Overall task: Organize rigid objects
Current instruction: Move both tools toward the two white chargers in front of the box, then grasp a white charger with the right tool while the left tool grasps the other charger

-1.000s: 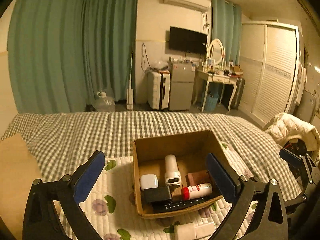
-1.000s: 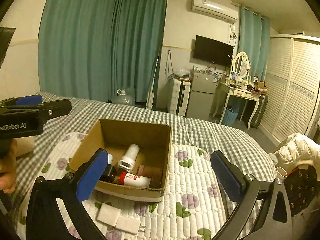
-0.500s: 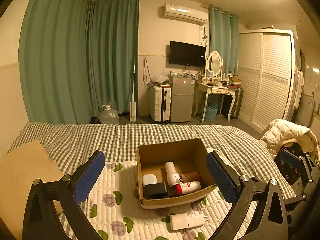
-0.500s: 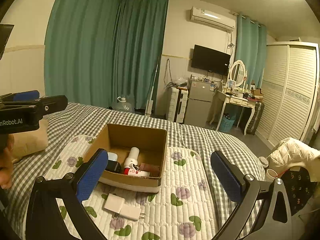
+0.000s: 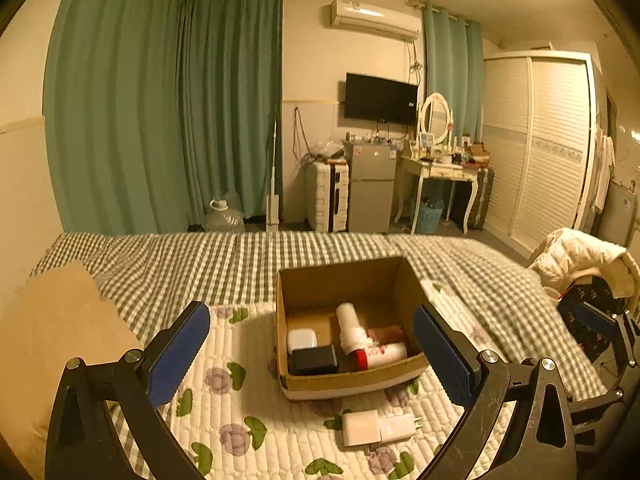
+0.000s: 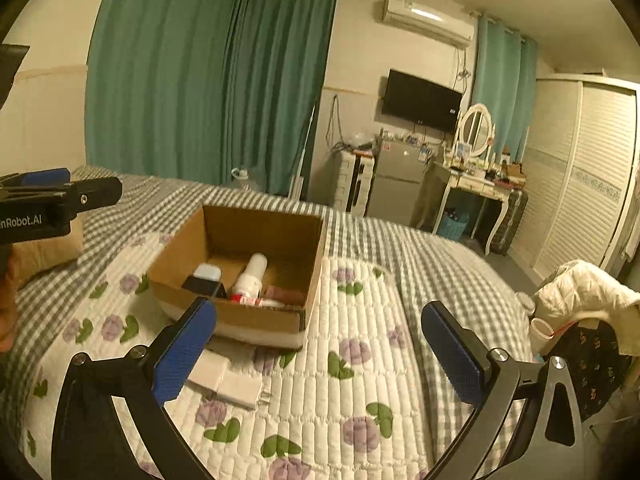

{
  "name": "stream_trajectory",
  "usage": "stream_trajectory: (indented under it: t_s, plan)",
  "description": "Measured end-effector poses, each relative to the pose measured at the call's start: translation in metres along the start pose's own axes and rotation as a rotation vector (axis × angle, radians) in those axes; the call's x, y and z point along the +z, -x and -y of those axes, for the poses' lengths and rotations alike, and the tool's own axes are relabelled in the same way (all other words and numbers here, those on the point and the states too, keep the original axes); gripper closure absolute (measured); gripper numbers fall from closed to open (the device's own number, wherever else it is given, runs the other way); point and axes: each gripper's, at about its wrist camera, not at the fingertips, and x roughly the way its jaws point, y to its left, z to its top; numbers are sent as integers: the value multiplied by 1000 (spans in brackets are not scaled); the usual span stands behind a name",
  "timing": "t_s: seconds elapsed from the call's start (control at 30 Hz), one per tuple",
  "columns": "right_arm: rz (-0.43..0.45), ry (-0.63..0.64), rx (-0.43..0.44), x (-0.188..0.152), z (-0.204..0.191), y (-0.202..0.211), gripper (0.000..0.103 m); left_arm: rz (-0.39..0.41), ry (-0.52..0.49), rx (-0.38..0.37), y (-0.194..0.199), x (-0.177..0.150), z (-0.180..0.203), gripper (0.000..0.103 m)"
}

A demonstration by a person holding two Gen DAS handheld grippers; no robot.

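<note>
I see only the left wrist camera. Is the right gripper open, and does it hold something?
Observer: The right gripper is open and holds nothing.
Operator: Where is the brown cardboard box from its side?
Observer: In the right wrist view, the brown cardboard box lies ahead and to the left. The left finger pad covers one corner of the flat white charger on the quilt.
Operator: Who holds my left gripper?
Observer: Part of a hand shows at the left edge of the picture, below the left gripper.
</note>
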Motion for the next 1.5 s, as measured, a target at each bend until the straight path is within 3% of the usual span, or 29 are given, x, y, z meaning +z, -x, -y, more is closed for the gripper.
stream_trajectory:
  t_s: [0.37,0.73,1.0,1.13,1.17,1.27,1.5]
  plan:
    - [-143,37,59,-63,-19,-56,0,-186,-15,-16,-56,-70,7,0]
    - [-292,93,164,-101,-36,-121,0,-352,-90,-60,-104,-130,23,0]
    - [-357,310,249,-115,-67,-167,0,-434,-145,-66,-132,-155,14,0]
    - [-369,432,287,-120,-84,-184,0,-474,-124,-79,-143,-161,4,0]
    - [-358,451,290,-120,-87,-185,6,-482,-118,-79,-146,-162,2,0]
    - [-368,461,337,-123,-92,-184,40,-496,-110,-83,-150,-165,1,0]
    - [-398,327,288,-127,-67,-178,40,-502,-121,-123,-154,-167,16,0]
